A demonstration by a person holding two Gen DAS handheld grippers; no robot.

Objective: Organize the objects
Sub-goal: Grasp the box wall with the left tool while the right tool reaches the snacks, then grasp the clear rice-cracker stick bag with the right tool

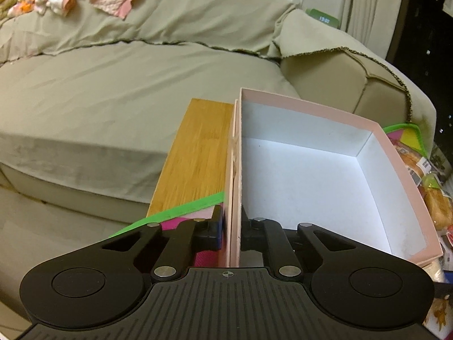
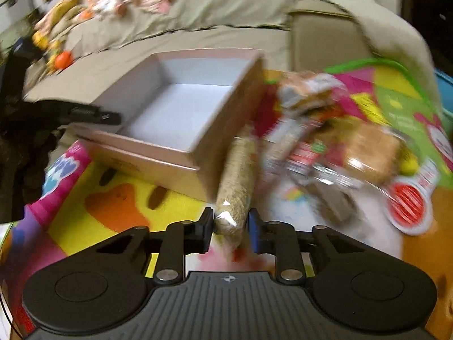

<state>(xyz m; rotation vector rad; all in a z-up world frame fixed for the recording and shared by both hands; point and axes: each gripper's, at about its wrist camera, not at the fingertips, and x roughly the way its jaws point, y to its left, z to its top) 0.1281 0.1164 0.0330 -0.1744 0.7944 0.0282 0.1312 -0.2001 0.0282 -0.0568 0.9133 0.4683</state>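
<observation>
So far nothing has gone into the pink box [image 1: 311, 175]; its white inside is bare, and the whole sorting seems still ahead. The left hand-held gripper [image 1: 232, 232] is clamped tight on the box's near wall, one finger inside and one outside, apparently steadying it. The right hand-held gripper [image 2: 230, 226] has its jaws narrowed around a long clear packet of pale biscuit-like snack [image 2: 236, 175] lying just beside the box's right corner; the blurred view leaves unclear whether both pads [image 2: 206, 226] press on it.

Right of the box sits a loose heap of wrapped snacks and bread packets [image 2: 339, 141], all waiting on the colourful play mat [image 2: 121, 204]. A wooden board [image 1: 195, 153] lies against the box's left side, and a sofa under an olive cover [image 1: 113, 85] rises behind. The packet rests against the box wall, so it must clear that rim to go in.
</observation>
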